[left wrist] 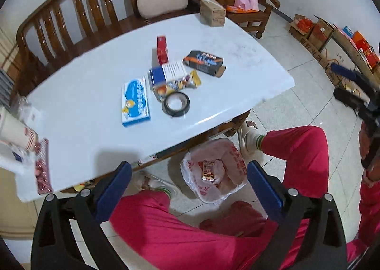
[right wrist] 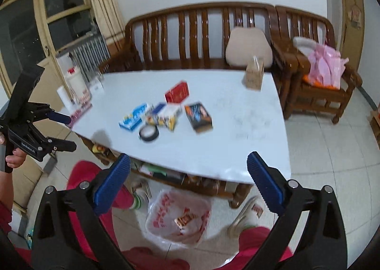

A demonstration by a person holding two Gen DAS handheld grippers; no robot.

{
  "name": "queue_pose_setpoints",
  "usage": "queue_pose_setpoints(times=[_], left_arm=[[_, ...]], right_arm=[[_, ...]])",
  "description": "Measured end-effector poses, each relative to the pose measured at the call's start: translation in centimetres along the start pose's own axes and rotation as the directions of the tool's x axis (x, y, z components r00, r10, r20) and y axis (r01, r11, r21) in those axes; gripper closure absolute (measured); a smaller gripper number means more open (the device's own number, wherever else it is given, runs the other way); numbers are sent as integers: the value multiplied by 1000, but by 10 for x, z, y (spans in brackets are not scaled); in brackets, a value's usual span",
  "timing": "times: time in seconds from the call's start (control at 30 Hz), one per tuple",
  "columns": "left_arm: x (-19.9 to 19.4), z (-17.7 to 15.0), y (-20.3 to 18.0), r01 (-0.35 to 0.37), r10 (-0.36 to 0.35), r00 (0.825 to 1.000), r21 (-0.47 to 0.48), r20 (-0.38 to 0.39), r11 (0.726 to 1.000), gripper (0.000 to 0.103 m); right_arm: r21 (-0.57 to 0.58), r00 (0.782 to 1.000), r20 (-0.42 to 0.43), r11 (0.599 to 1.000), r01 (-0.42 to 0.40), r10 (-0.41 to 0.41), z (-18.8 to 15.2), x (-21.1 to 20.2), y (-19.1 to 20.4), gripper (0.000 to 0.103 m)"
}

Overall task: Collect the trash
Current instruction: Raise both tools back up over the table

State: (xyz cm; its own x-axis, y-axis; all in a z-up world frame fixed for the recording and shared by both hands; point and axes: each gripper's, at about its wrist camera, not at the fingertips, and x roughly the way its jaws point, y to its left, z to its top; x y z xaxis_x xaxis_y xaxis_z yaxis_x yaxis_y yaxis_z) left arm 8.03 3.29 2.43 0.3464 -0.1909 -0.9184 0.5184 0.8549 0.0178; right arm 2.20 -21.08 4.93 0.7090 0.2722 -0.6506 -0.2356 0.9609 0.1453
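Wrapper [left wrist: 208, 170] in bag [left wrist: 234, 158]: print unreadable; table [left wrist: 78, 108] edge cut off.

Desk [left wrist: 237, 61]: smooth white top, glossy at its edge. Bench [right wrist: 201, 32]: dark varnished wood, shiny. Trash bag [left wrist: 234, 158]: thin translucent plastic, crinkled. Tape roll [left wrist: 175, 105]: glossy black. Boxes [left wrist: 135, 101]: printed cardboard. Floor [left wrist: 308, 108]: pale glazed tile.
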Motion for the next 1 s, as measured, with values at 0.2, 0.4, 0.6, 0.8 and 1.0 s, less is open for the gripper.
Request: queue_pose_setpoints(times=[0.2, 0.4, 0.6, 0.8, 1.0], left_arm=[[-8, 21, 3, 42, -41, 999, 33, -34, 999, 8], [1, 43, 11, 52, -49, 997, 46, -65, 998, 8], [19, 62, 20, 63, -58, 993, 43, -104, 997, 8], [38, 77, 36, 83, -80, 988, 21, -134, 996, 8], [59, 91, 58, 96, -96, 982, -12, -162, 995, 8]], right_arm=[[-46, 999, 42, 999, 3, -1, 33, -11, 0, 7], [-85, 1000, 29, 996, -8, 11, 60, -2, 1, 7], [-126, 1000, -14, 992, -24, 22, 85, 18, 6, 7], [-133, 998, -53, 990, -47, 40, 103, 42, 5, 7], [-117, 993, -107, 991, -58, 45, 120, 75, -7, 7]])
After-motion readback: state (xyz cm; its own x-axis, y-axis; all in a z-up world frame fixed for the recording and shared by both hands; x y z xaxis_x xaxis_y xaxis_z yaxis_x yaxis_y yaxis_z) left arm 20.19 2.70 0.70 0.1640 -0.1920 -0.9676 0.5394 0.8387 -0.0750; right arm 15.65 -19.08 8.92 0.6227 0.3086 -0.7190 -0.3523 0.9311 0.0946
